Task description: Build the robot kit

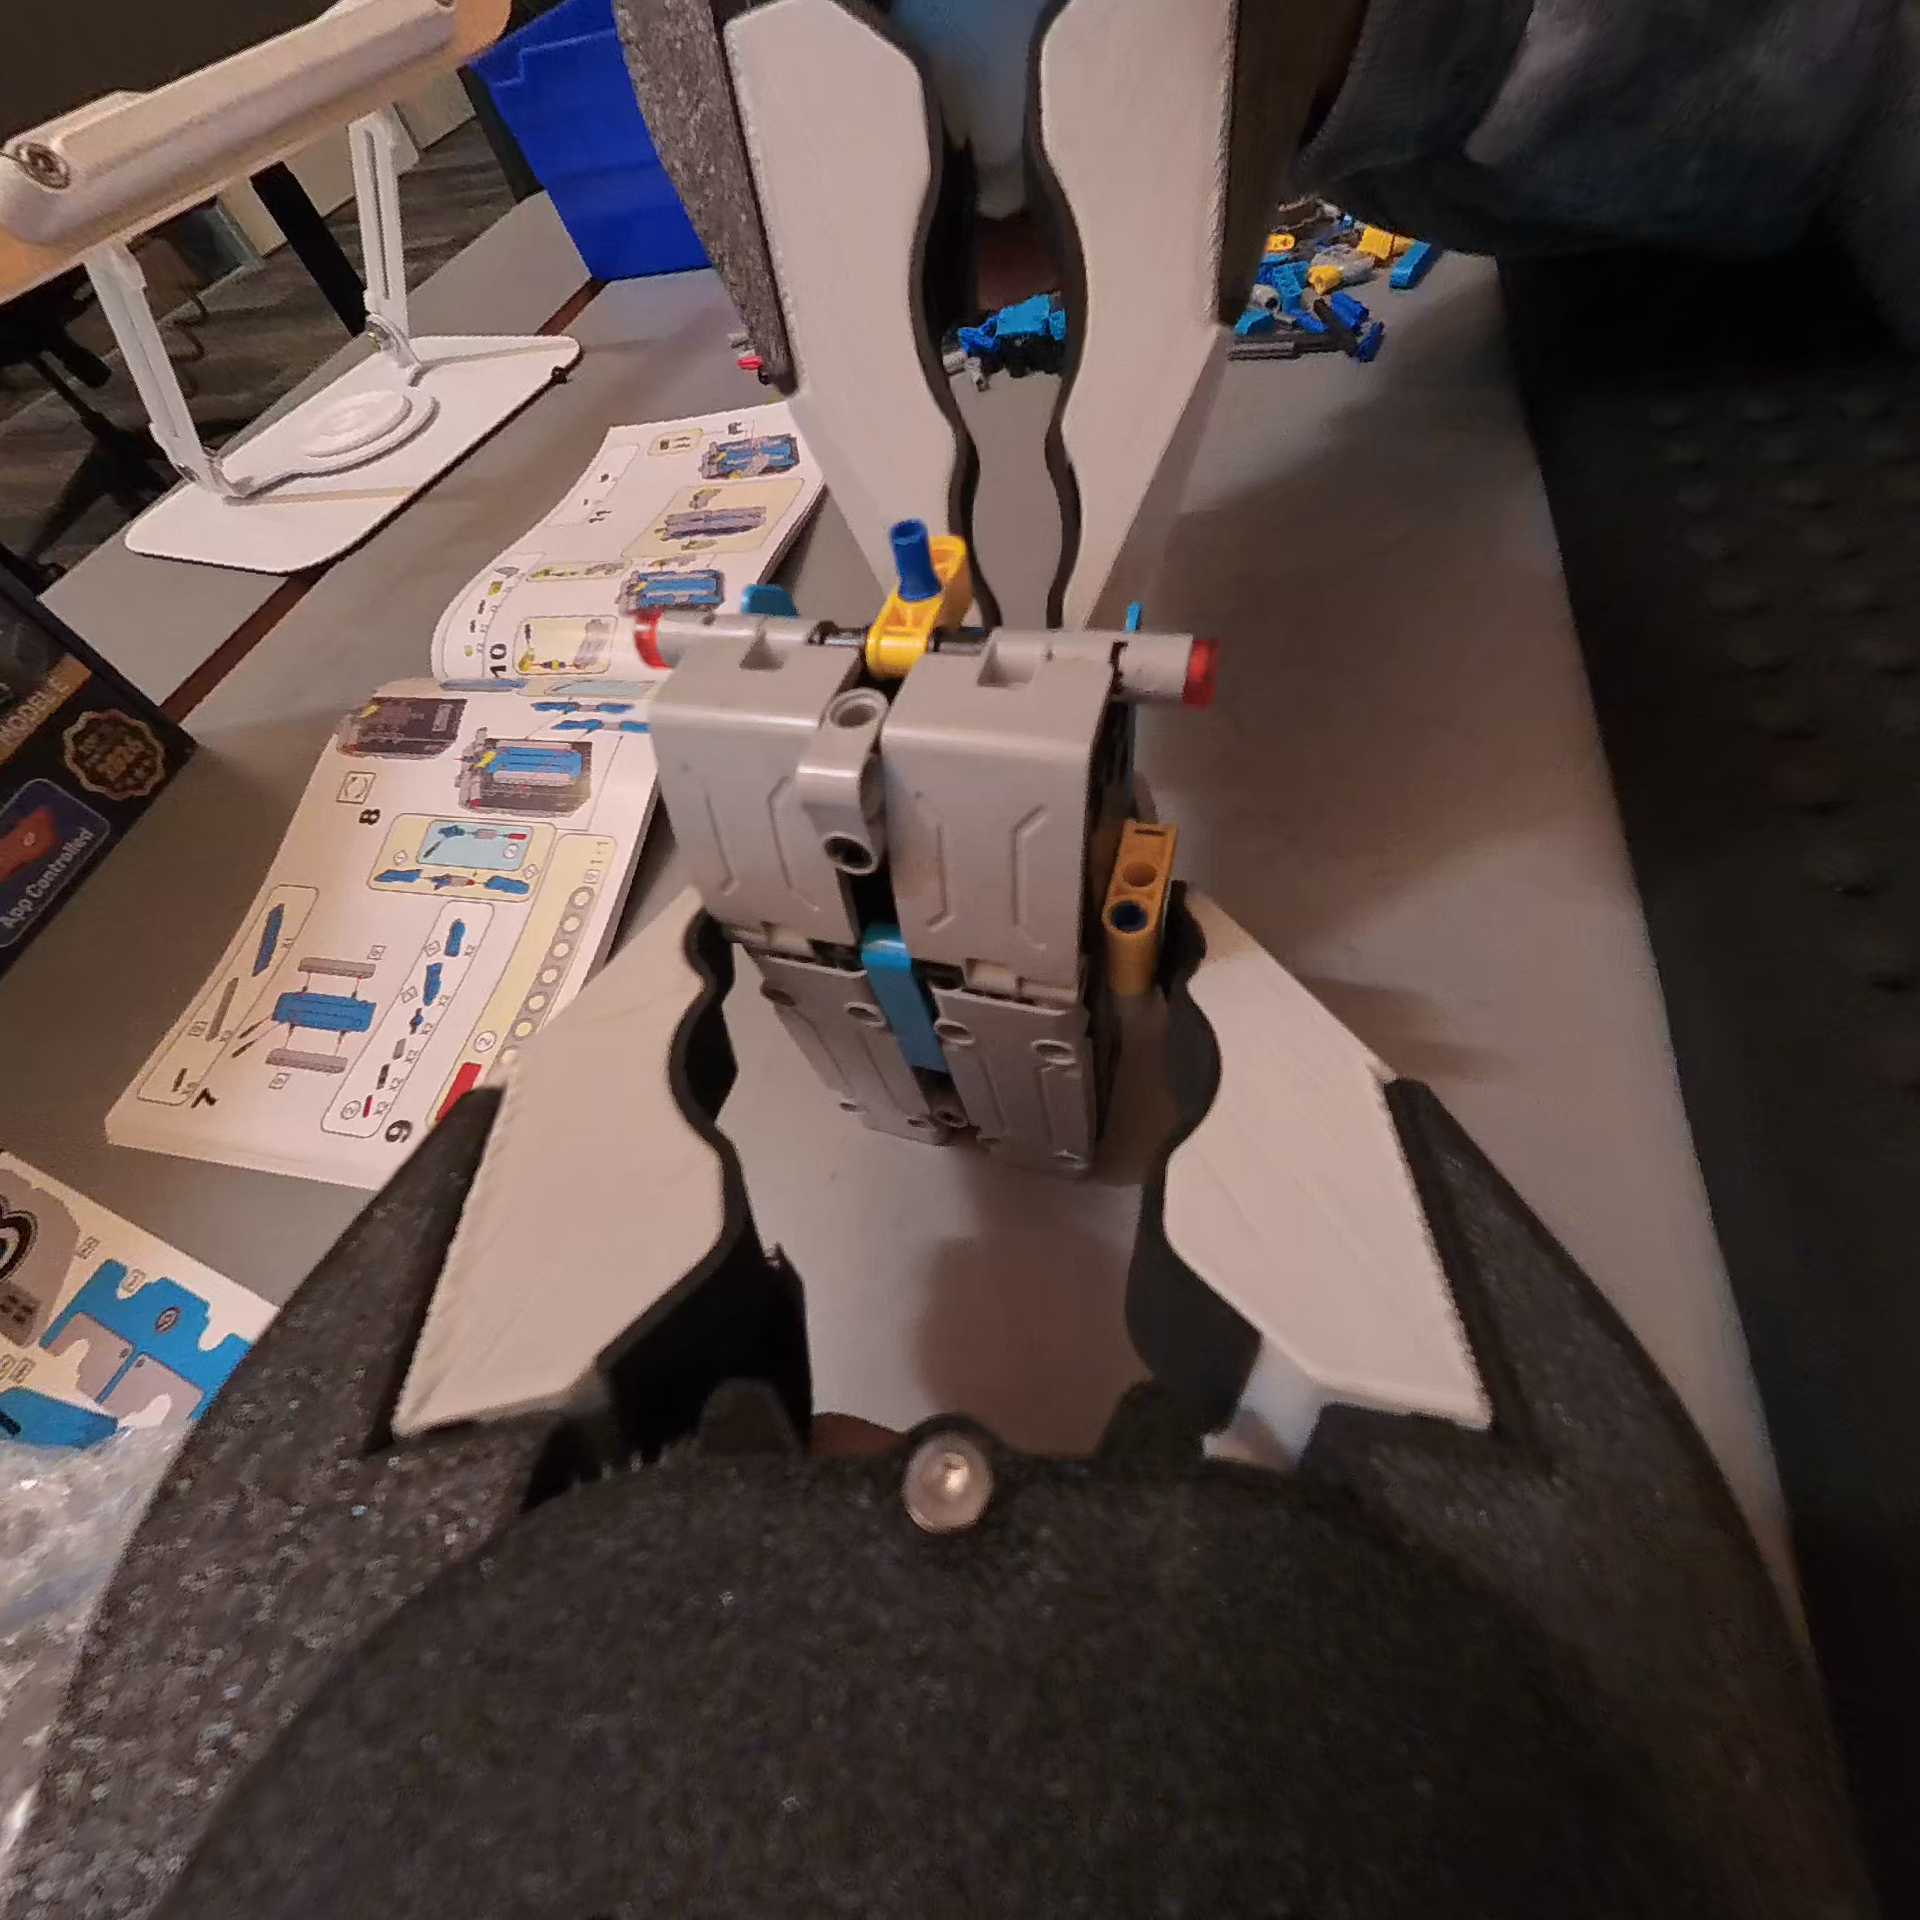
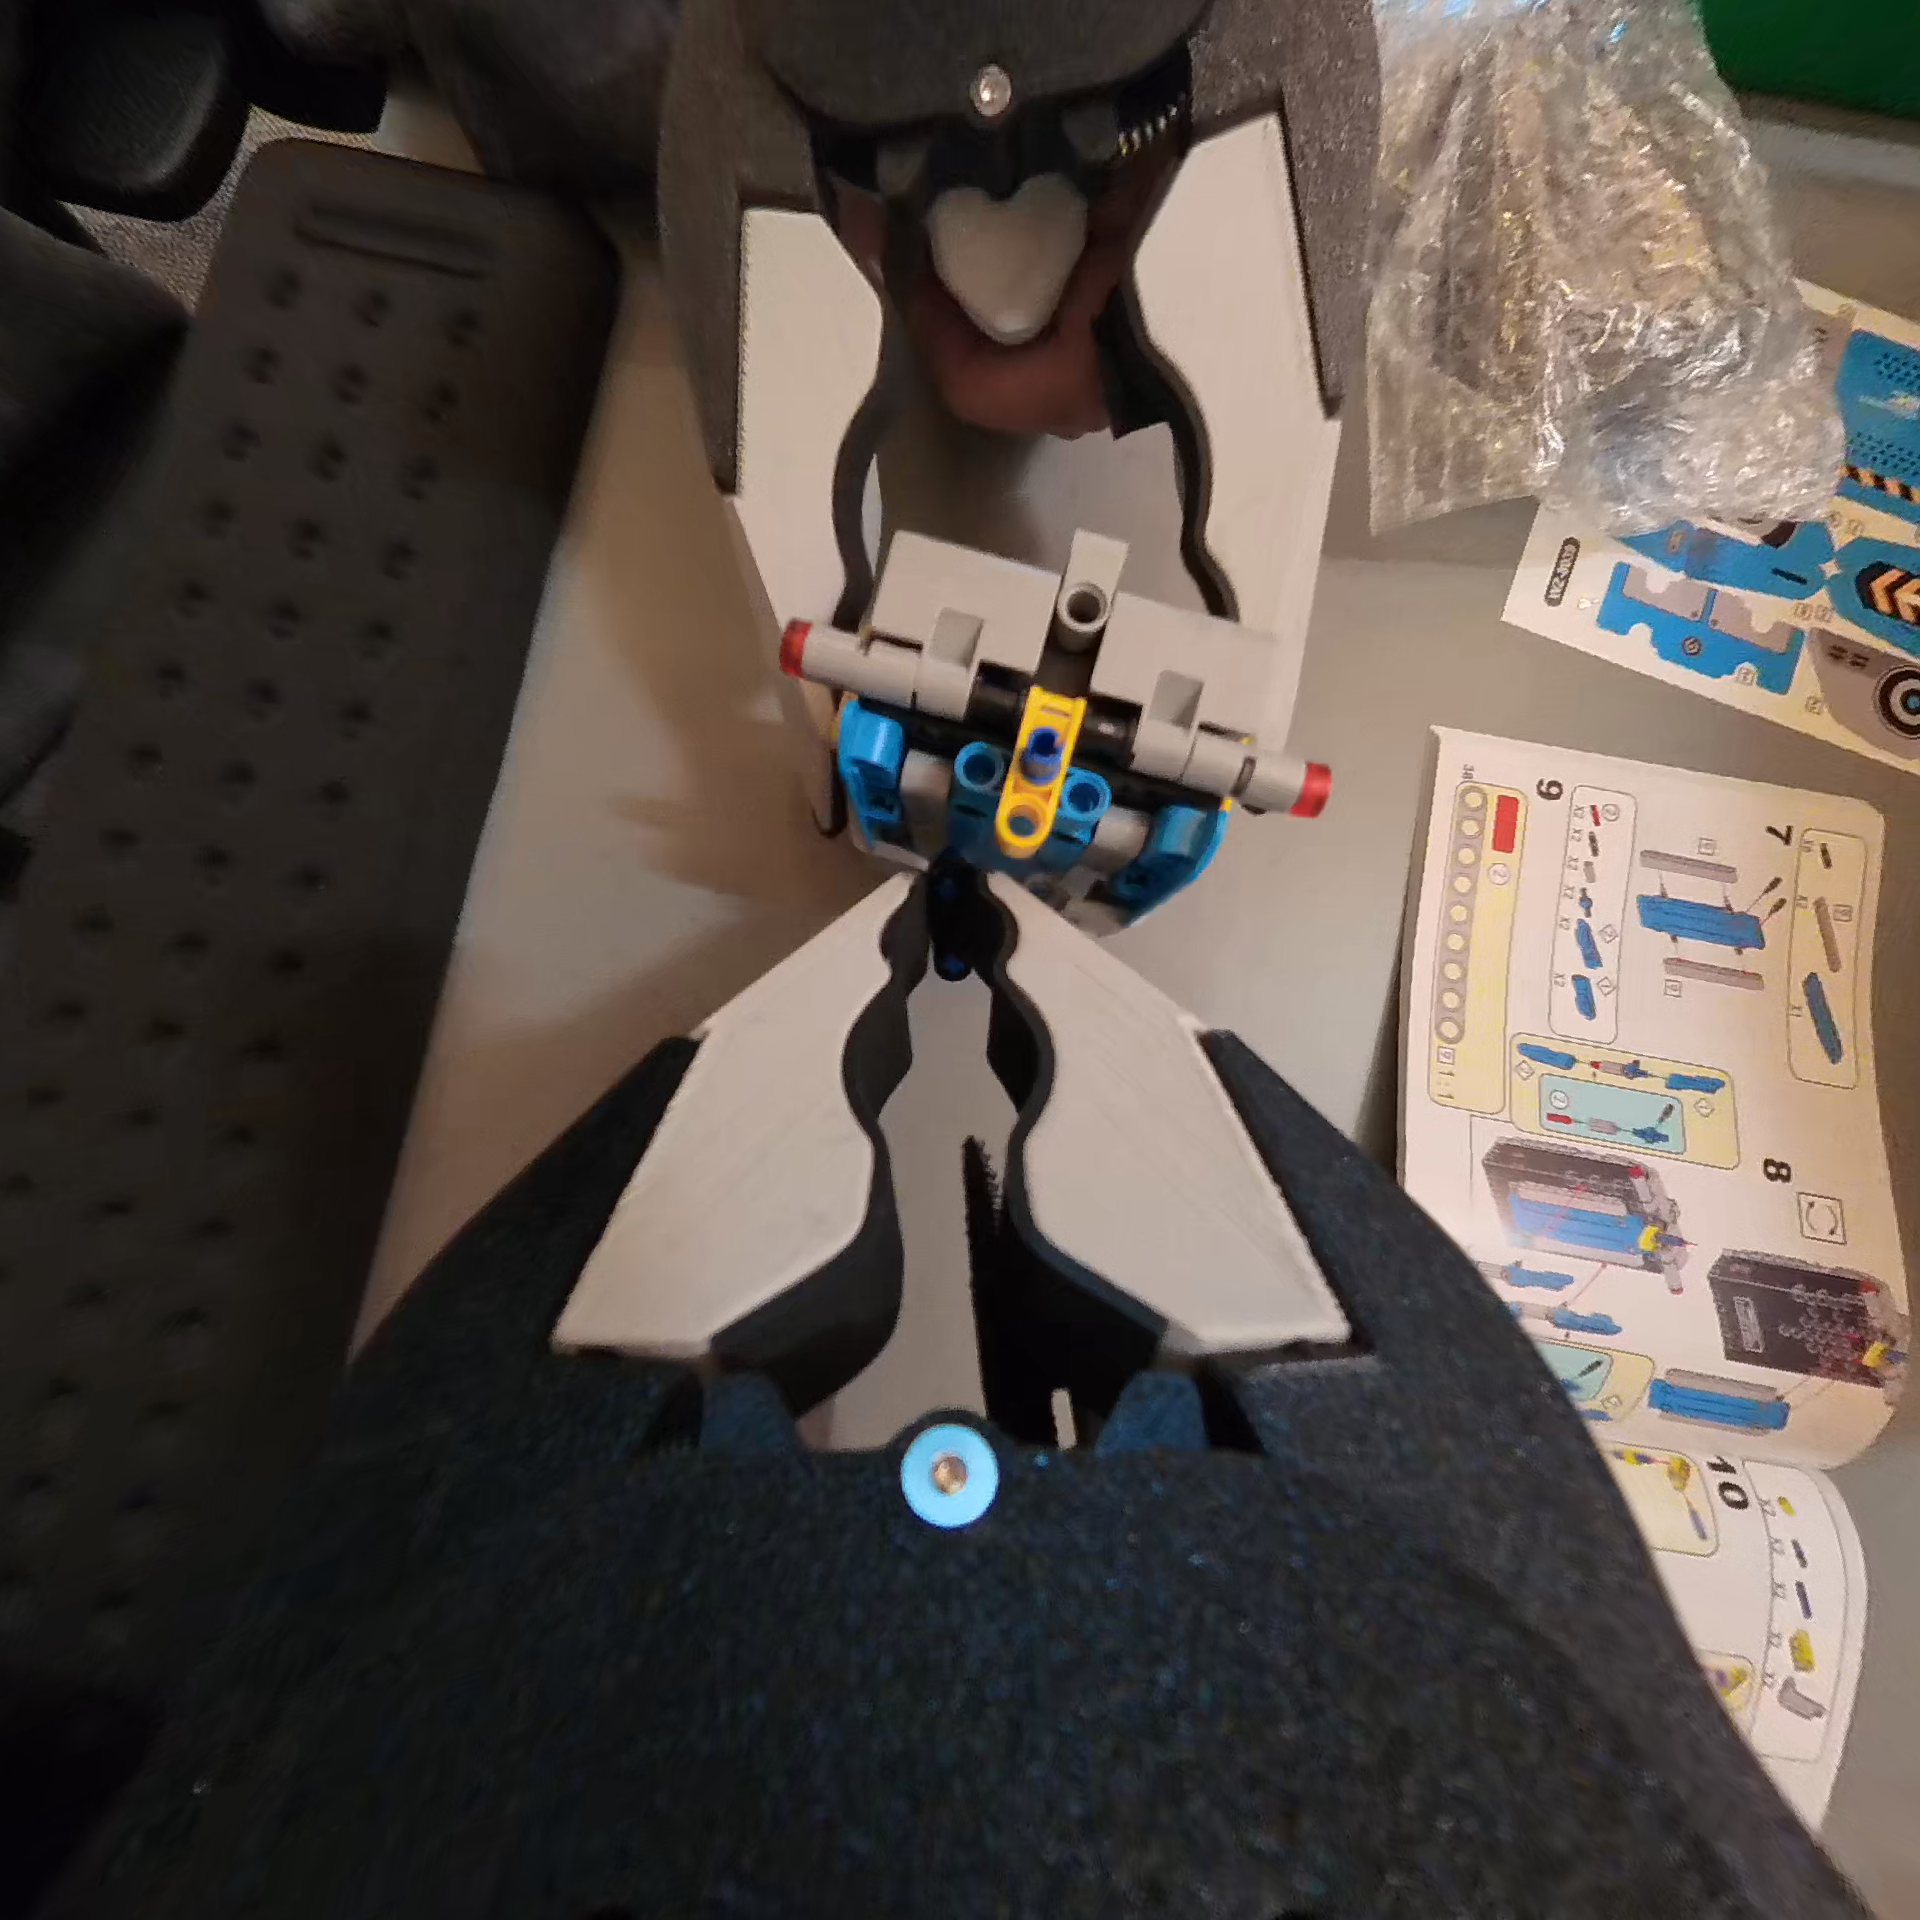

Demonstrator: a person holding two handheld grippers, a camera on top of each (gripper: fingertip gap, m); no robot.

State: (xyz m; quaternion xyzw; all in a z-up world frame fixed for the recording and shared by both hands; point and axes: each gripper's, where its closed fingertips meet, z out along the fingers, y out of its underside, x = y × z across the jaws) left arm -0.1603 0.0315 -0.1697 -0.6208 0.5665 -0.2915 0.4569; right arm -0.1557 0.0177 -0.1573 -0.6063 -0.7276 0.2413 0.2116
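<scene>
Gripping one grey brick-built model (image 1: 883, 883) by its two sides, the left gripper (image 1: 940, 966) holds it above the grey table (image 1: 1403, 727), its jaws spread wide around the body and pressed on it. One right gripper (image 2: 951, 925) faces it from the opposite side, jaws nearly shut on one small dark blue pin (image 2: 948, 935) at the model's blue end. Two red-tipped axle ends stick out sideways; one yellow connector (image 2: 1034, 764) stands in the middle. One open instruction booklet (image 1: 416, 883), one sticker sheet (image 2: 1745, 613), one crumpled plastic bag (image 2: 1579, 312) and one loose pile of bricks (image 1: 1320, 281) lie about.
</scene>
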